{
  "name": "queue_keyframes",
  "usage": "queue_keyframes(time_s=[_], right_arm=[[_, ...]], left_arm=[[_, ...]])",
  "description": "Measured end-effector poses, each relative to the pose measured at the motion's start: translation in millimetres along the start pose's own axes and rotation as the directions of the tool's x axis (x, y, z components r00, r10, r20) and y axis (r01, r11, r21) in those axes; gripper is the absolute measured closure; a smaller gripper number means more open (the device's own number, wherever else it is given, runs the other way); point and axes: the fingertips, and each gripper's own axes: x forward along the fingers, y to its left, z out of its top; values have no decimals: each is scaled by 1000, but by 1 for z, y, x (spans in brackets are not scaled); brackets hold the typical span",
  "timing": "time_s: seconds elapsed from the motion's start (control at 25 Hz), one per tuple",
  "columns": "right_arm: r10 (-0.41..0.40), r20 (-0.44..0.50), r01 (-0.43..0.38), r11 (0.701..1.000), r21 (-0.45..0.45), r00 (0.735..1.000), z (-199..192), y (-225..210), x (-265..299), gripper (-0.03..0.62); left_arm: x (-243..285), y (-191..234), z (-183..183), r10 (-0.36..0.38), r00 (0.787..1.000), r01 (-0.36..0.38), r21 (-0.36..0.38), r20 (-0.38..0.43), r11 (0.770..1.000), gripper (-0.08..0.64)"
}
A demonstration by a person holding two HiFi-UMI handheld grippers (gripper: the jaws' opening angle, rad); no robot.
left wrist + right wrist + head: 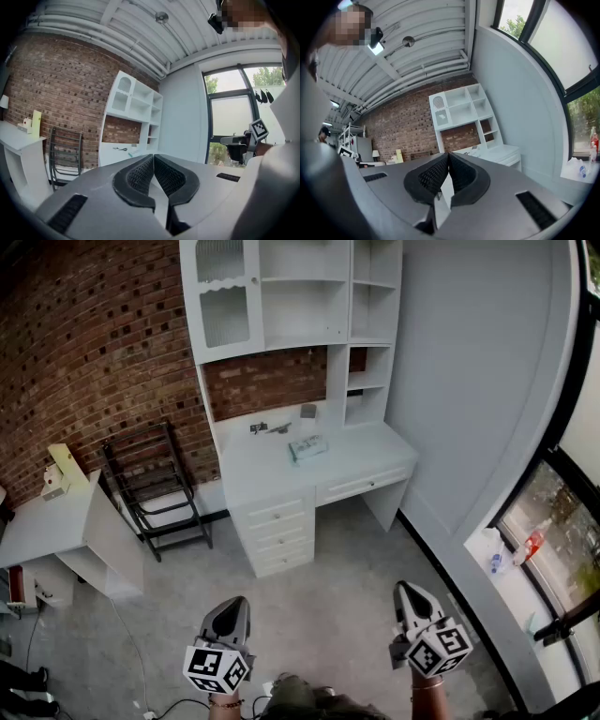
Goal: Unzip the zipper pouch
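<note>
A pale teal zipper pouch (307, 448) lies flat on the white desk (253, 470) across the room. Both grippers are held far from it, near the bottom of the head view. My left gripper (233, 606) is shut with nothing between its pads, and so is my right gripper (406, 590). In the left gripper view the left gripper (153, 157) points toward the desk, where the pouch (132, 151) shows as a small speck. The right gripper (448, 154) also has its pads pressed together, aimed up at the shelving.
A white hutch (291, 296) with shelves stands on the desk, against a brick wall (84, 352). Small tools (270, 428) and a grey block (308, 411) lie at the desk's back. A black folding rack (155, 486) and a white side table (66, 526) stand at left. Windows (553, 521) run along the right.
</note>
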Motion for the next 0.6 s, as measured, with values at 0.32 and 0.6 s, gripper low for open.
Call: queue_keyframes(time_s=[0.32,0.6], right_arm=[[-27,-38,22,992,-121,999,-4,0,-11,591],[2,-36,-5,997,-83,999,-8,2,-13,591]], left_arm=[[-8,-7,4,36,999,-36,5,24,999,557],[-6,-27,6,-7,999,6,18,48,1000,557]])
